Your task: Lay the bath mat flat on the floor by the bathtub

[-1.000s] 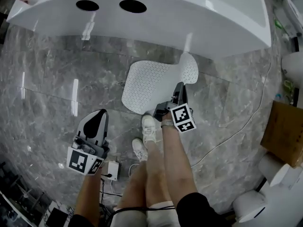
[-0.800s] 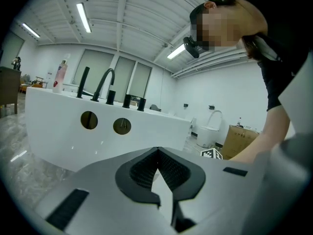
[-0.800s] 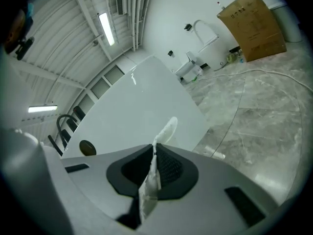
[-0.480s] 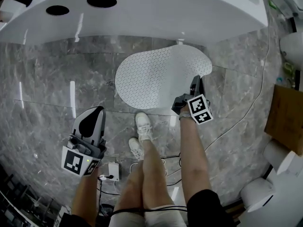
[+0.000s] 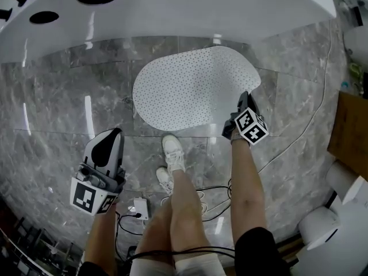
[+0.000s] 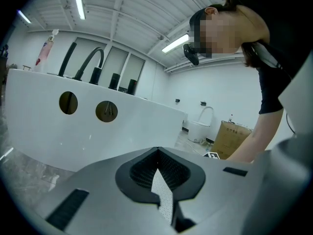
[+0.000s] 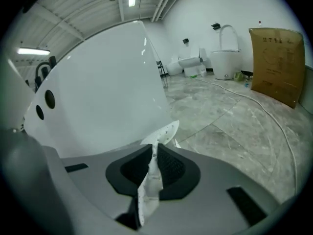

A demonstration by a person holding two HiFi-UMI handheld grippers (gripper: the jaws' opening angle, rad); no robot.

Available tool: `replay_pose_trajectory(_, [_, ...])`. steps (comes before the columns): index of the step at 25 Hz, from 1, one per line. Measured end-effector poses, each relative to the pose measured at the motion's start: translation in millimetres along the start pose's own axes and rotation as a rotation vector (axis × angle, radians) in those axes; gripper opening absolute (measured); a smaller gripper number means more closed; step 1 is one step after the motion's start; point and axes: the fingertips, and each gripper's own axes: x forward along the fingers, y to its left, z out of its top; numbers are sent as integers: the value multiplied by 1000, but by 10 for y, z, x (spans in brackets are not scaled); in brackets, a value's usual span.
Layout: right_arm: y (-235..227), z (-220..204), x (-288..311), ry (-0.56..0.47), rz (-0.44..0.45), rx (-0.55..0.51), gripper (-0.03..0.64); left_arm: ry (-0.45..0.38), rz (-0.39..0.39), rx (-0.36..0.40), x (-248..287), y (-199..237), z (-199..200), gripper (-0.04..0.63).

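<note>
The white perforated oval bath mat (image 5: pixel 190 85) is spread on the grey marble floor (image 5: pixel 57 96) just beside the glossy white bathtub (image 5: pixel 172 7), with its far edge near the tub's base. The right gripper (image 5: pixel 245 98) is at the mat's right edge. In the right gripper view its fingers are closed on a pinched-up strip of that edge (image 7: pixel 149 180). The left gripper (image 5: pixel 114 134) hangs above bare floor, apart from the mat. Its fingers are drawn together to a narrow slit and hold nothing.
</note>
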Motion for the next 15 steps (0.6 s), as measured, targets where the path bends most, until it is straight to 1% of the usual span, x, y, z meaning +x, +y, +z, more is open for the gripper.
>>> replay_pose_trajectory(1, [-87,-49,42,43,-42,3,40,0,-2,-4,38,10,-7,15])
replay_pose_trajectory(2, [-180,-86,67,81,-91,12,62,-1,-5,-8,74,17,-4,15])
replay_pose_trajectory(3, [-266,-97,77,101,-134,24,69,-1,-9,-8,112,21,4,15])
replay_pose_trajectory(4, [-333,-81,80,103,-165,37,69,-3,-12,-6,150,24,14,15])
replay_pose_trajectory(6, [-398,-33,79,90,-191,53,69,-8,-17,-5,211,23,42,15])
replay_pose_trajectory(12, [-294,3,37,66,-151,68,69,-25,-15,-17,251,5,123,15])
replay_pose_trajectory(14, [-186,53,18,44,-112,68,69,-28,-8,-15,219,19,139,15])
replay_pose_trajectory(15, [-105,93,4,29,-78,67,69,-27,-3,-13,195,33,145,15])
